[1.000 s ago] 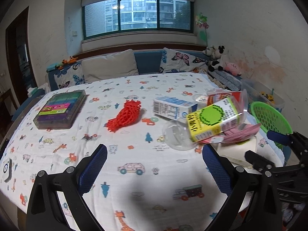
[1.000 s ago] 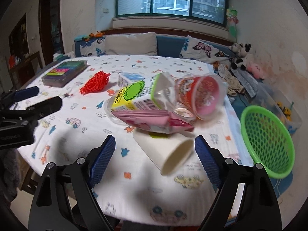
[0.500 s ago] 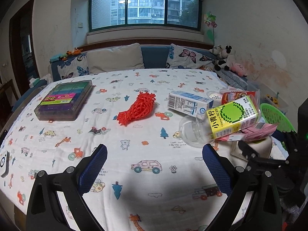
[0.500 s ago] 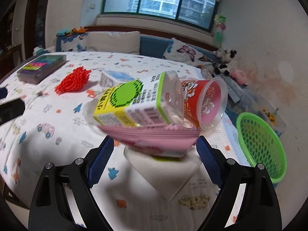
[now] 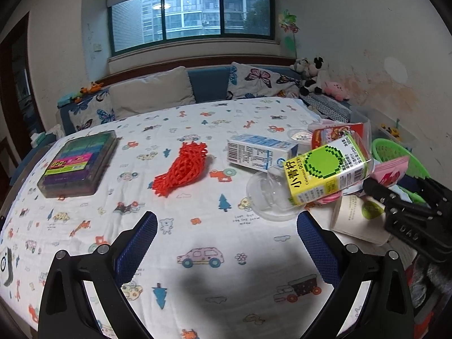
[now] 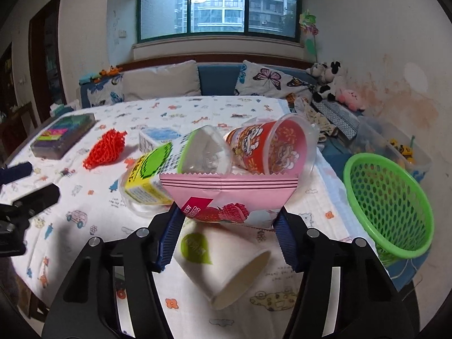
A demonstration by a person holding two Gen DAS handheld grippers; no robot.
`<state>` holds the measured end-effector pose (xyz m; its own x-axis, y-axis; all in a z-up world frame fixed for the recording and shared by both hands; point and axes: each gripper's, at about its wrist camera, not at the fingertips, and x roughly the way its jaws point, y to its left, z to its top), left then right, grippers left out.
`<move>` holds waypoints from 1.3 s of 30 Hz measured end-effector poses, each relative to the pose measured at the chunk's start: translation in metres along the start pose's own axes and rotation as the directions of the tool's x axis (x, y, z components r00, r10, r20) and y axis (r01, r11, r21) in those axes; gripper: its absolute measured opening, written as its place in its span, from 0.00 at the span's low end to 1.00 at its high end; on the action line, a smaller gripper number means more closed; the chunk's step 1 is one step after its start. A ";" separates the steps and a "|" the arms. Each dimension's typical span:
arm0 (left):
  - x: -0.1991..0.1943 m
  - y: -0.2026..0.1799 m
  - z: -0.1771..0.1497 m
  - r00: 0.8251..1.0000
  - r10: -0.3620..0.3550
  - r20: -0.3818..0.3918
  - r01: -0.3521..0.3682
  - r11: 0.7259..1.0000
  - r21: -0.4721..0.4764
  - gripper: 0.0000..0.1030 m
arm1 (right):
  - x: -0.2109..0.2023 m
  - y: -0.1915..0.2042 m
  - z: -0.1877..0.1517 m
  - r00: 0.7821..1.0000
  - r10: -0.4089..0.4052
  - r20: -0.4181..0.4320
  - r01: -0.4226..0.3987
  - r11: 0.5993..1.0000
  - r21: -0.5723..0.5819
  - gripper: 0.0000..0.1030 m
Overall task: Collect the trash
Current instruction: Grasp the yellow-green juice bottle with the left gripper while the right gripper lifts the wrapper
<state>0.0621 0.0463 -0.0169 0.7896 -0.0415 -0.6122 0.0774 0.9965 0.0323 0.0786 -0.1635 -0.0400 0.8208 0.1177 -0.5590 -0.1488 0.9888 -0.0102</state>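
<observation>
Trash lies in a heap at the table's right side: a pink snack packet (image 6: 228, 195), a clear bottle with a yellow-green label (image 6: 158, 166), a red noodle cup (image 6: 271, 149) on its side, and a white paper cup (image 6: 226, 262) below. My right gripper (image 6: 228, 237) has its blue pads on both sides of the pink packet, touching its edges. The bottle (image 5: 325, 175), a blue-white milk carton (image 5: 260, 152) and a red mesh net (image 5: 183, 166) show in the left wrist view. My left gripper (image 5: 226, 251) is open and empty above the cloth.
A green mesh basket (image 6: 387, 203) stands off the table's right edge. A clear box of coloured items (image 5: 79, 163) lies at the far left. A sofa with cushions (image 5: 152, 93) runs behind the table. The right gripper's body (image 5: 409, 220) shows at the left view's right edge.
My right gripper has moved forward into the trash heap and narrowed its jaws around the pink packet. My left gripper has moved slightly closer over the table and stayed open.
</observation>
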 end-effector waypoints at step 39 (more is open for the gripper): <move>0.084 -0.081 0.057 0.838 -0.488 -0.243 0.516 0.566 0.643 0.93 | -0.037 -0.104 0.027 0.990 0.107 -0.088 -0.088 0.976 0.198 0.59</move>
<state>0.1567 -0.0416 -0.0254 0.4761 -0.5037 -0.7208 0.8427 0.4956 0.2103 0.0785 -0.2686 0.0041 0.7482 0.2143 -0.6279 -0.1082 0.9731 0.2032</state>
